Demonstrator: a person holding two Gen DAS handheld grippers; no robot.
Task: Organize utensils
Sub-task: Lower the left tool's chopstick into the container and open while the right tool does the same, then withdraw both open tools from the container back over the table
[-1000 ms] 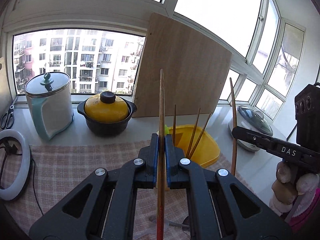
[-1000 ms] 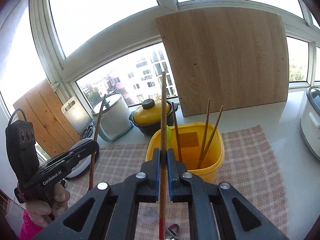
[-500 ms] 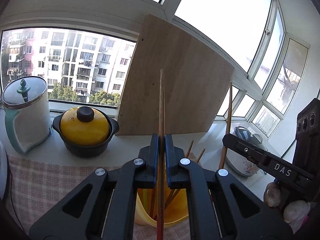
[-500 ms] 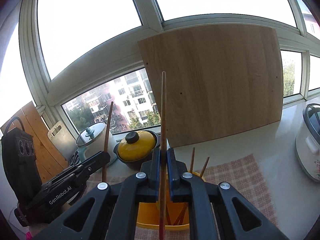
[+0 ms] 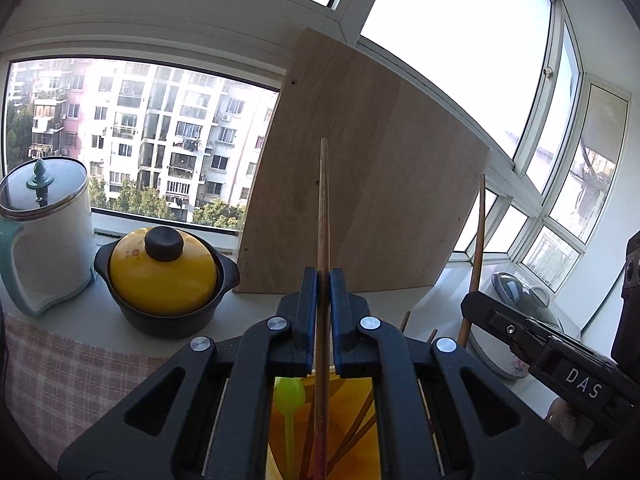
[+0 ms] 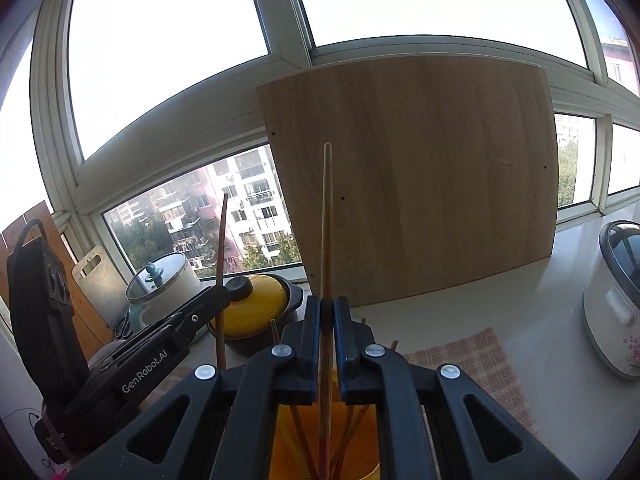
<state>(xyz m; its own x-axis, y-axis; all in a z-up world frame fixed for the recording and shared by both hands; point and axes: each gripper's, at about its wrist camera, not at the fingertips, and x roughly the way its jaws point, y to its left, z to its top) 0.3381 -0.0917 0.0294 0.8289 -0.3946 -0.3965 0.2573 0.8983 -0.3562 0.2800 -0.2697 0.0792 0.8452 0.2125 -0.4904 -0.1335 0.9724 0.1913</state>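
Observation:
My left gripper (image 5: 323, 276) is shut on a wooden chopstick (image 5: 324, 208) that stands upright, its lower end down inside the yellow container (image 5: 352, 388) right beneath the jaws. A green plastic spoon (image 5: 289, 392) and several chopsticks stand in that container. My right gripper (image 6: 327, 305) is shut on another upright chopstick (image 6: 326, 220), its lower end also inside the yellow container (image 6: 360, 464) among several chopsticks. In the left wrist view the right gripper (image 5: 474, 300) shows at the right with its chopstick (image 5: 478, 232). The left gripper (image 6: 222, 292) shows at the left of the right wrist view.
A large wooden board (image 5: 360, 184) leans against the window behind the container. A black pot with a yellow lid (image 5: 162, 272) and a white kettle (image 5: 44, 224) stand at the left. A rice cooker (image 6: 616, 300) sits at the right. A checked cloth (image 6: 472, 364) covers the counter.
Both grippers have moved forward over the yellow container, which has slid from ahead of the jaws to right beneath them. The held chopsticks' lower ends now reach into it.

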